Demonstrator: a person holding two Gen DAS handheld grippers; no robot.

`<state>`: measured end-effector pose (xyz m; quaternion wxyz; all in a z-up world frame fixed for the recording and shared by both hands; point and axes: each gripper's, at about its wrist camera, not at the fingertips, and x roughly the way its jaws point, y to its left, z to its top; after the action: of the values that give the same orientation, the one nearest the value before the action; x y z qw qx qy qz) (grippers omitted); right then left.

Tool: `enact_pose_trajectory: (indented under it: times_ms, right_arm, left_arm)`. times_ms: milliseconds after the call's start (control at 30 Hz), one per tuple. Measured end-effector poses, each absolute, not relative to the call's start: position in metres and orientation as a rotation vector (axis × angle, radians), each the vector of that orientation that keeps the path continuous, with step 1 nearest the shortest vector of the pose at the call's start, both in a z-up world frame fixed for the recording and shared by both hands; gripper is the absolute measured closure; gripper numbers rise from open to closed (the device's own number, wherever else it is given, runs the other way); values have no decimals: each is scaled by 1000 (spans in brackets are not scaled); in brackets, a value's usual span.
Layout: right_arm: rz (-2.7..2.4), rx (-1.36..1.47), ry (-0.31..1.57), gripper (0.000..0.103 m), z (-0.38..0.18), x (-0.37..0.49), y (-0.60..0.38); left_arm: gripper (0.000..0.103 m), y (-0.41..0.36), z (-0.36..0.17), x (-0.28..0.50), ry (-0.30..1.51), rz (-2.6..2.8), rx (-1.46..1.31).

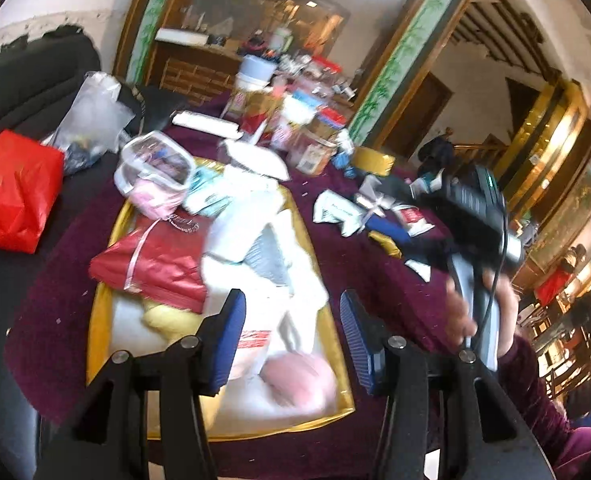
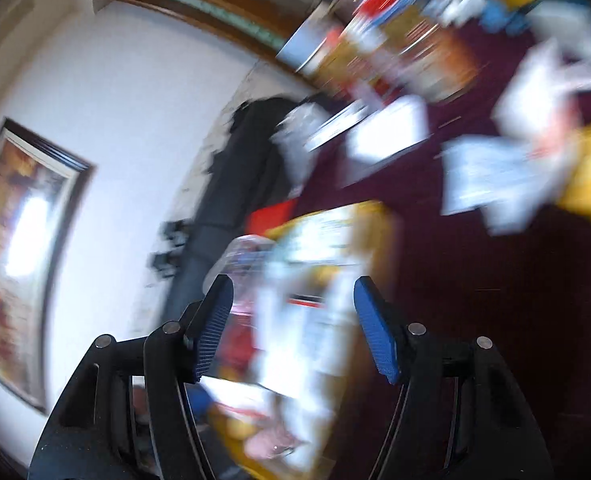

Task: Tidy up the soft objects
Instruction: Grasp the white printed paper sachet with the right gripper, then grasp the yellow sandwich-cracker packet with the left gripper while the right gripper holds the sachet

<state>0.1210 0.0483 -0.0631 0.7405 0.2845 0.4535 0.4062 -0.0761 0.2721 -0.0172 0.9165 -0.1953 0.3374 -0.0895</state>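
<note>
Overflowing gold tray [image 1: 99, 312], soft packets [image 1: 255, 248]

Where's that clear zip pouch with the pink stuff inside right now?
In the left wrist view, the clear pouch sits at the far left corner of the gold tray, beyond the red packet.

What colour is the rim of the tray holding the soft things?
Gold; the tray shows best in the left wrist view.
</note>
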Motion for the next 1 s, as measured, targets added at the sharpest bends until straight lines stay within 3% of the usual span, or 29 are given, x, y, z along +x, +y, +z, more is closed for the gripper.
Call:
enact_pose_trajectory:
  times_ms: [67, 233, 367, 600, 800, 900, 967, 1000]
  right_arm:
    - [804, 561, 938, 39, -63, 114, 2]
    - [519, 528, 904, 39, -68, 115, -109]
    - [326, 544, 1013, 40, -82, 132, -156]
    - [186, 422, 1166, 38, -102, 165, -128]
    - [73, 13, 1116, 36, -105, 169, -80]
    - [90, -72, 1071, 40, -106, 161, -77]
    - [107, -75, 1063, 56, -104, 158, -85]
    - [118, -73, 1053, 59, -104, 157, -91]
  left_arm:
    - [46, 262, -14, -77, 669, -209, -375]
    - [45, 247, -16, -75, 647, -228, -355]
    - [44, 236, -25, -70, 693, -248, -385]
    - [43, 208, -20, -70, 726, -293, -330]
    - [43, 198, -25, -69, 760, -316, -324]
    - [43, 191, -25, -67, 774, -338, -336]
    - [43, 184, -23, -66, 785, -358, -336]
    - [43, 179, -22, -64, 790, -368, -333]
